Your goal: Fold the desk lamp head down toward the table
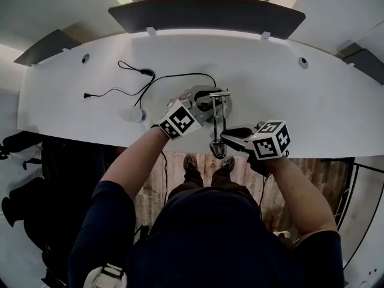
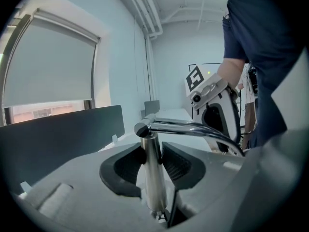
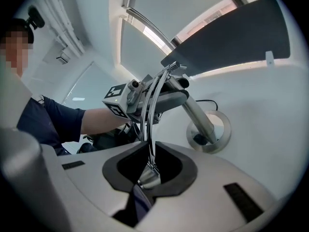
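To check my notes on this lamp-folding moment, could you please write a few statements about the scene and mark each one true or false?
1. The left claw is closed on the upright lamp post. True.
2. The right claw hangs empty, clear of the lamp. False: it is closed on the thin curved lamp arm, close to the lamp's head.
3. The lamp's round base sits on the white table. True.
4. No cable lies on the table. False: a black cable runs across it behind the lamp.
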{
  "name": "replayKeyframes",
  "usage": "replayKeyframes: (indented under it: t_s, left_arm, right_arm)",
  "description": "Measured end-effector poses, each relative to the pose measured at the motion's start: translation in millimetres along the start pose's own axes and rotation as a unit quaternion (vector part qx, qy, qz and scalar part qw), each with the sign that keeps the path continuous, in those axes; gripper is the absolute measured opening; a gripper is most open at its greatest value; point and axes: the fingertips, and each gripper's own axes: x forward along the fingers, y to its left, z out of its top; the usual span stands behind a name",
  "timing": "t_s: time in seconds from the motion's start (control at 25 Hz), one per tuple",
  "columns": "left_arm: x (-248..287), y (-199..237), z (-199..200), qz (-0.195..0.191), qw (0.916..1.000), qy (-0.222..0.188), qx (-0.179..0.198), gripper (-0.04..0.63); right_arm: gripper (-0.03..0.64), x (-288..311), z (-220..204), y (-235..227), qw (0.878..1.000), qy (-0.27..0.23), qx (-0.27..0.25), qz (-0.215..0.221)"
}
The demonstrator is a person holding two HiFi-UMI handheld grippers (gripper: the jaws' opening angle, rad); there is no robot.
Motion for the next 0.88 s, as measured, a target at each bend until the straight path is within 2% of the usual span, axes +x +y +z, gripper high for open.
replayKeyframes:
  t_s: [0.16,0.36,0.88]
  left_arm:
    - [2,-1,-1,-0.013,0.9999,0.005,0.007,0.127]
    - [2,-3,-2,-0.033,0.9992,0.007,0.022,0.127]
    - [5,-7,-7,-0.08,0.9961,0.014,0.036,0.127]
  right_arm:
    - [0.051,2,-1,-6,1.0,-0.004,-0.005,-0.006]
    - [0.051,8,-2,-15,0.999,-0.002,-0.037,-0.038]
    - [0.054,20,-1,-34,0.997,-0.009,-0.058,-0.058]
